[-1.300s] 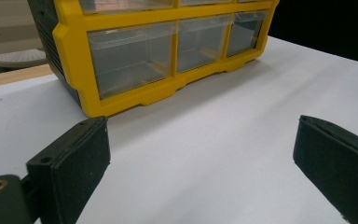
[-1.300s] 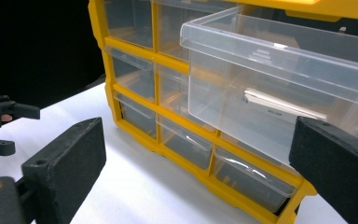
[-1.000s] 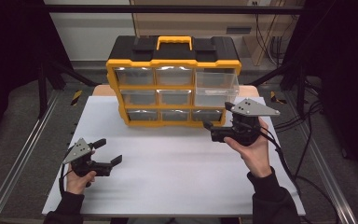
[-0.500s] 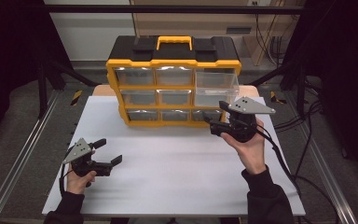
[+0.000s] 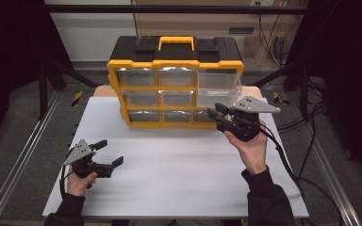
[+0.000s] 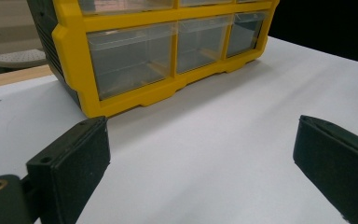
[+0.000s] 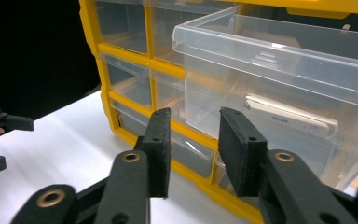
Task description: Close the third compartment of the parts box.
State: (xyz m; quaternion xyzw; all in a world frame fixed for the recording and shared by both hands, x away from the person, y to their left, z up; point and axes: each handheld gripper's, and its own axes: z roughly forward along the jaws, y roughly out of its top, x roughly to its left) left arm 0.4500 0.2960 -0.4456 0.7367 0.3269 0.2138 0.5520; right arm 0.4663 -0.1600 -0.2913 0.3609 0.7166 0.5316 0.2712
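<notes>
Box: a yellow and black drawer box (image 5: 175, 80) stands near the far edge of the white table (image 5: 179, 174), a bit right of the middle, with three rows of clear drawers.

Pulled-out drawer: a clear drawer (image 5: 218, 88) on the right side of the box sticks out toward the person — it is the biggest one. In the right gripper view this drawer (image 7: 279, 79) has a flat white thing (image 7: 291, 115) inside it.

Right gripper: the right gripper (image 5: 218, 117) is held just in front of the box's lower right corner, under the pulled-out drawer. Its fingers (image 7: 157, 147) have just been closing, and now there is only a narrow gap between them. Nothing sits in that gap, and the fingers press on nothing.

Left gripper: the left gripper (image 5: 109, 153) rests low near the left edge of the table, well apart from the box. Its fingers (image 6: 72, 163) stand wide open — only bare table lies between them.

Hands: one hand holds each gripper, with dark sleeves at the near edge.
</notes>
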